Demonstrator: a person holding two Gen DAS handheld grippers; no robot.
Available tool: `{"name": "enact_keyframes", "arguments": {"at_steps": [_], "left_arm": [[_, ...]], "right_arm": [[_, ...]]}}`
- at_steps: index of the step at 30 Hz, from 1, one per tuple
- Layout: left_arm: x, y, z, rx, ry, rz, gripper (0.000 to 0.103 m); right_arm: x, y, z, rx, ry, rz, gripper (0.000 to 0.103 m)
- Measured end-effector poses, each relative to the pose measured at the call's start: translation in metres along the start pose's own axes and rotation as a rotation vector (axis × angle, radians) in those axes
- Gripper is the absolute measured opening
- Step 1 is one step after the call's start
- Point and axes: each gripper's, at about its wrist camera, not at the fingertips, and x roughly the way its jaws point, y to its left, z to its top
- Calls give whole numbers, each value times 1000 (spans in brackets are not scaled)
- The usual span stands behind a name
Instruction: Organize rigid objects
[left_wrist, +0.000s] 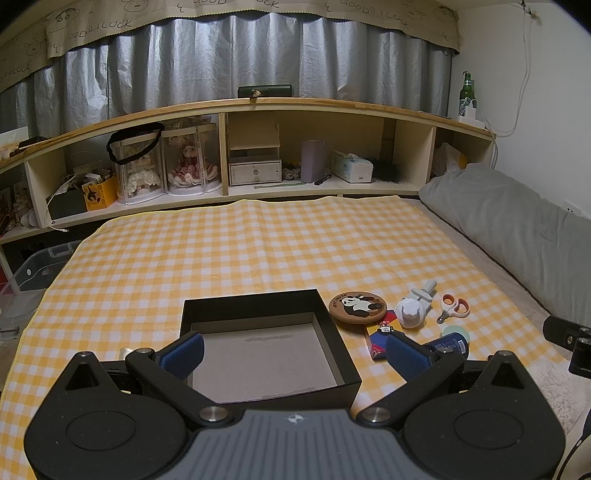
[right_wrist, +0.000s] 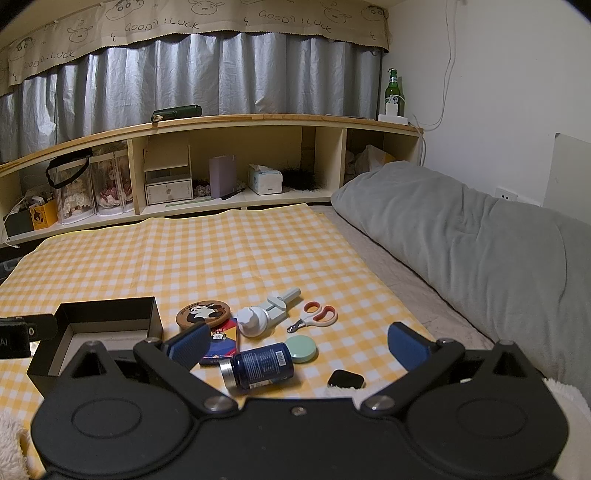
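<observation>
An empty black box (left_wrist: 258, 306) (right_wrist: 110, 314) sits on the yellow checked cloth. Right of it lie a panda coaster (left_wrist: 357, 305) (right_wrist: 202, 313), a white handled tool (left_wrist: 413, 306) (right_wrist: 264, 314), orange-handled clippers (left_wrist: 453, 307) (right_wrist: 316, 314), a colourful card box (left_wrist: 378, 341) (right_wrist: 221, 345), a blue bottle on its side (right_wrist: 262, 365) (left_wrist: 452, 343), a mint round case (right_wrist: 301, 349) and a small black device (right_wrist: 345, 378). My left gripper (left_wrist: 293, 352) is open above the box's near side. My right gripper (right_wrist: 295, 345) is open over the bottle.
A wooden shelf unit (left_wrist: 258, 107) with dolls, boxes and tissues runs along the back. A grey pillow (right_wrist: 461, 240) lies along the right. A green bottle (right_wrist: 393, 88) stands on the shelf's right end. A clear bin (left_wrist: 33, 266) sits at the left.
</observation>
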Motion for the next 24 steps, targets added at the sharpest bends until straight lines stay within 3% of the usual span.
{"name": "enact_keyframes", "arguments": {"at_steps": [24], "left_arm": [[1, -7, 4, 3, -11, 3, 103]], "right_arm": [[0, 0, 0, 0, 2, 0, 103]]}}
